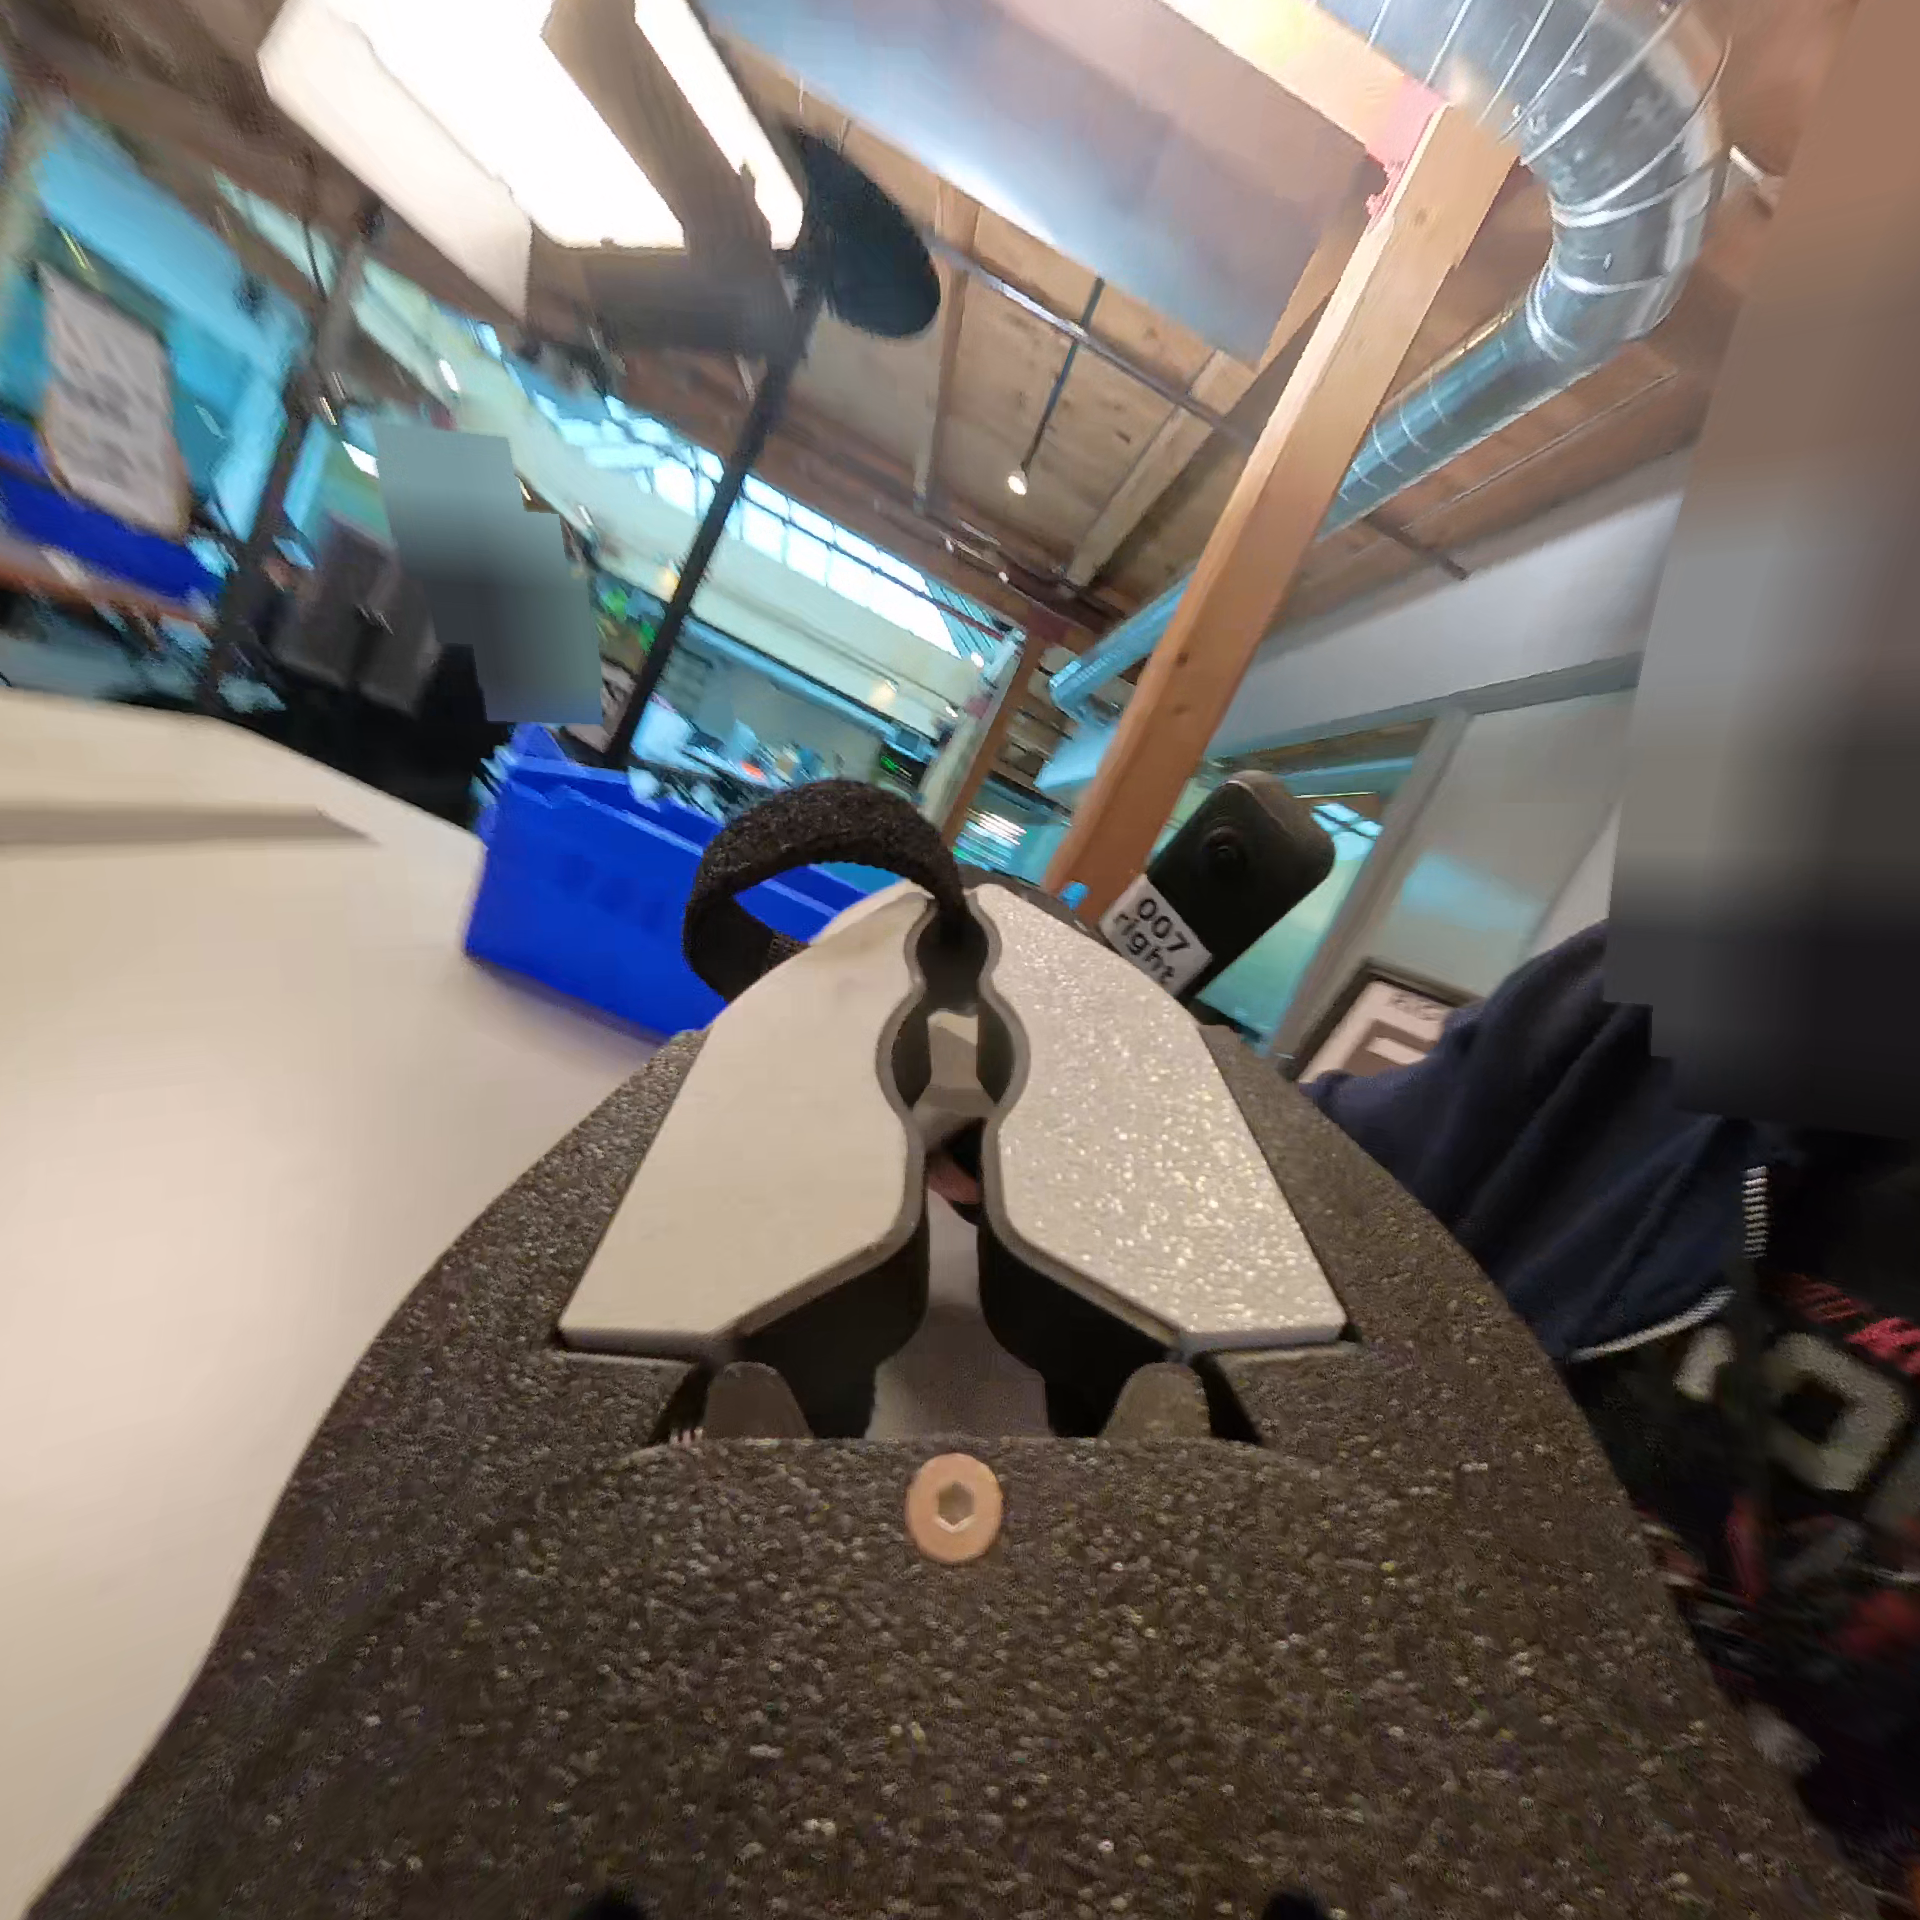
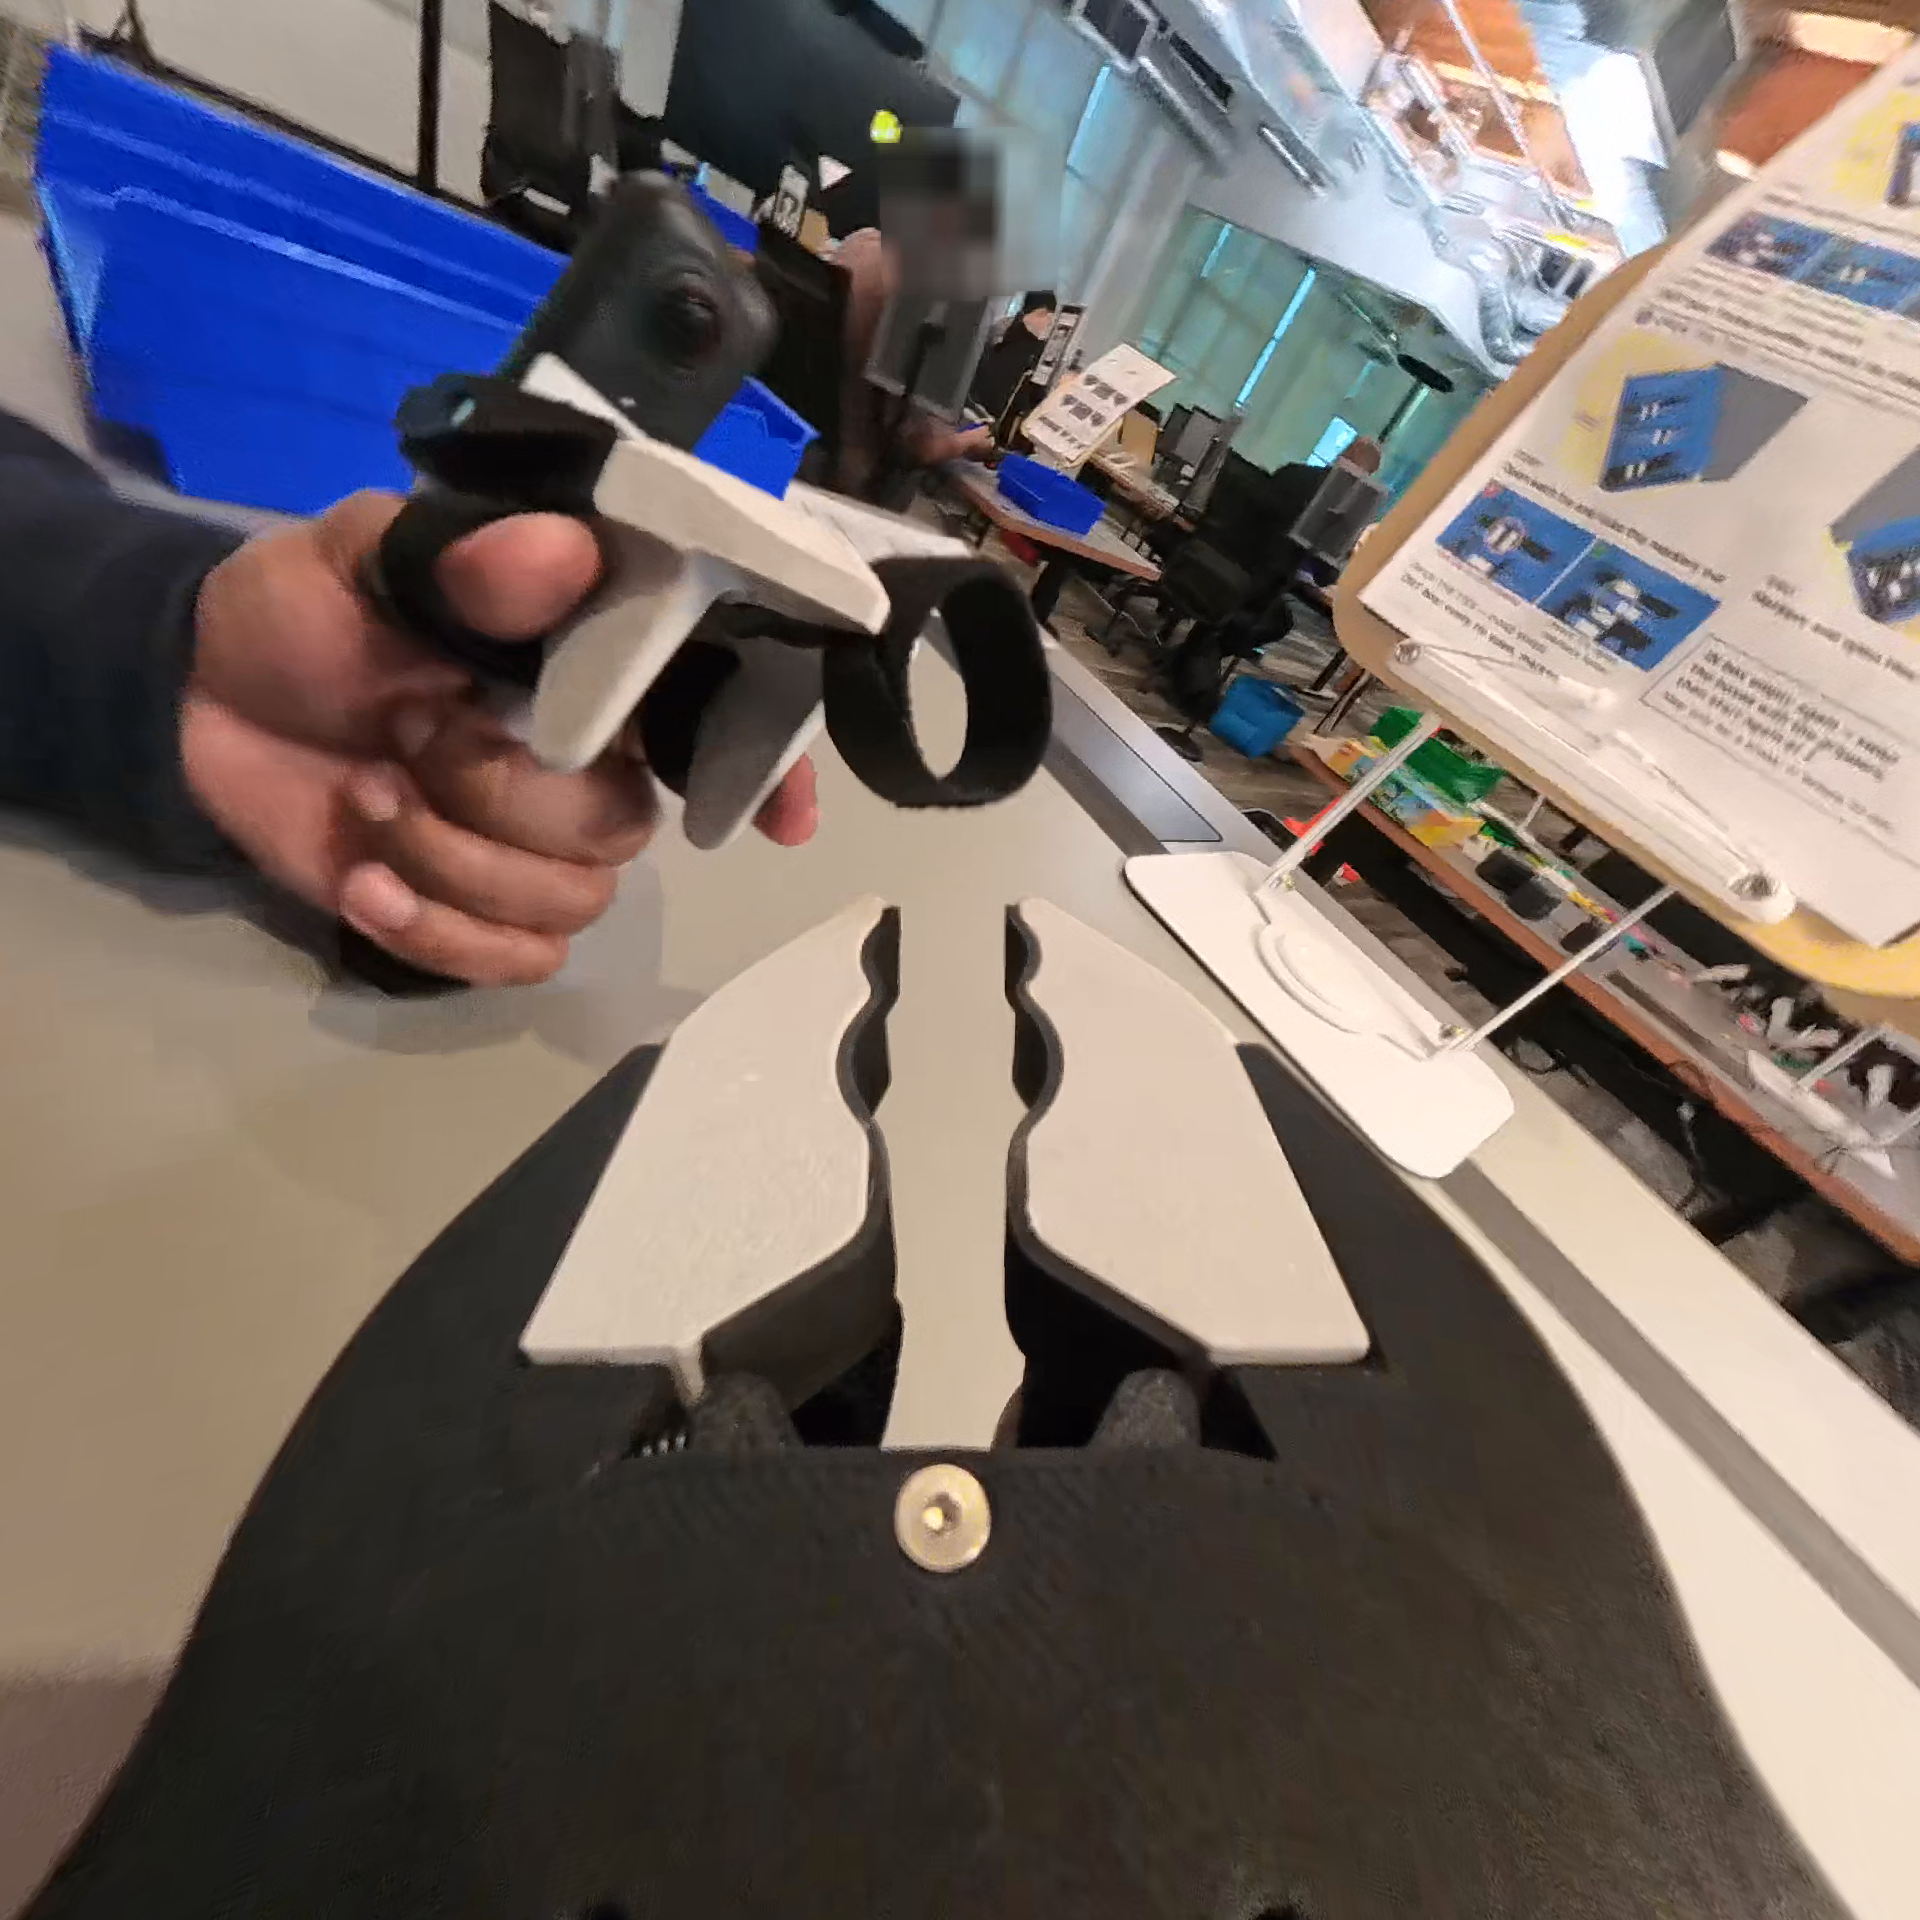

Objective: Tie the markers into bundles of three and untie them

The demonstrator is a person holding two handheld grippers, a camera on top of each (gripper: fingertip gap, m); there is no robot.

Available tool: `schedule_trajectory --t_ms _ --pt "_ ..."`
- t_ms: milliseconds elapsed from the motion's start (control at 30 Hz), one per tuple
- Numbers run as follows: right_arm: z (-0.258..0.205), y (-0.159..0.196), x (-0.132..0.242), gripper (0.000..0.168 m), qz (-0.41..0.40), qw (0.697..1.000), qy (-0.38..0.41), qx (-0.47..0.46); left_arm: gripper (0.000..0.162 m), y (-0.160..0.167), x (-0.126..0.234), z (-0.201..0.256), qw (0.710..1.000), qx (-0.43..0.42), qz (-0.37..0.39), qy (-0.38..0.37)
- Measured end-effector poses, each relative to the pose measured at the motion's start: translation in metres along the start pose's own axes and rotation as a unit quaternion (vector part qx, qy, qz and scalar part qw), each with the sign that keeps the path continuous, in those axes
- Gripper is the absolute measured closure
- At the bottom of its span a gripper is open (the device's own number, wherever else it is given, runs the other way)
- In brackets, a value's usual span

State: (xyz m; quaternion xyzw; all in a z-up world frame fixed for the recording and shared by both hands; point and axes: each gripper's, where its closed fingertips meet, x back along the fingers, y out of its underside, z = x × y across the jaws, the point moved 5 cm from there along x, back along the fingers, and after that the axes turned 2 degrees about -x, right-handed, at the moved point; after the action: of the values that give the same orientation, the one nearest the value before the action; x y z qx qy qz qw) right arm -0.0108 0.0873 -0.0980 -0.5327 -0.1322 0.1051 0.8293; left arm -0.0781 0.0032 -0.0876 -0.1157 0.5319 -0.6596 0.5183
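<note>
While the left gripper (image 1: pixel 948 940) looks up toward the ceiling in the left wrist view, its two grey fingers are pressed together on a black strap (image 1: pixel 821 831). The strap curls into a loop just past the tips. Behind it sit a blue bin (image 1: pixel 592 894) and the white table (image 1: pixel 208 1039). No markers show here.

From the right wrist view, the right gripper (image 2: pixel 951 925) has its fingers apart with nothing between them. Just ahead and a bit above, a hand (image 2: pixel 416 727) holds the left gripper, and the black loop hangs off its tip over the table. A poster on a stand (image 2: pixel 1662 520) is off to the right side. No markers show here either, so I cannot tell where they are.

I think the strap is being made ready. To do it well, hold the strap tight, keep the loop round, and bring the open gripper in slowly to take the loose end.
</note>
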Motion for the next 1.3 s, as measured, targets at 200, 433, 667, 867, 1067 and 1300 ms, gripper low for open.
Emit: schedule_trajectory --t_ms 200,433,667,867,1067,1300 --pt "-0.017 -0.019 0.001 0.152 0.069 0.976 -0.064 -0.197 0.159 -0.001 -0.001 0.019 0.965 -0.258 0.009 -0.044" --pt "-0.021 -0.02 0.008 0.149 0.118 0.925 -0.155 -0.328 0.159 0.011 -0.008 0.036 0.896 -0.439 -0.029 -0.06" --pt "-0.022 -0.016 0.01 0.148 0.134 0.867 -0.234 -0.418 0.159 0.019 -0.011 0.041 0.872 -0.484 -0.051 -0.052" --pt "-0.022 -0.014 0.009 0.147 0.142 0.82 -0.274 -0.481 0.159 0.018 -0.011 0.035 0.912 -0.406 -0.045 -0.038" --pt "-0.015 -0.012 0.009 0.148 0.145 0.824 -0.254 -0.485 0.158 0.02 -0.015 0.025 0.977 -0.209 -0.033 -0.009" --pt "-0.011 -0.009 0.008 0.148 0.147 0.829 -0.235 -0.486 0.158 0.019 -0.019 0.019 0.999 -0.05 0.004 0.02"
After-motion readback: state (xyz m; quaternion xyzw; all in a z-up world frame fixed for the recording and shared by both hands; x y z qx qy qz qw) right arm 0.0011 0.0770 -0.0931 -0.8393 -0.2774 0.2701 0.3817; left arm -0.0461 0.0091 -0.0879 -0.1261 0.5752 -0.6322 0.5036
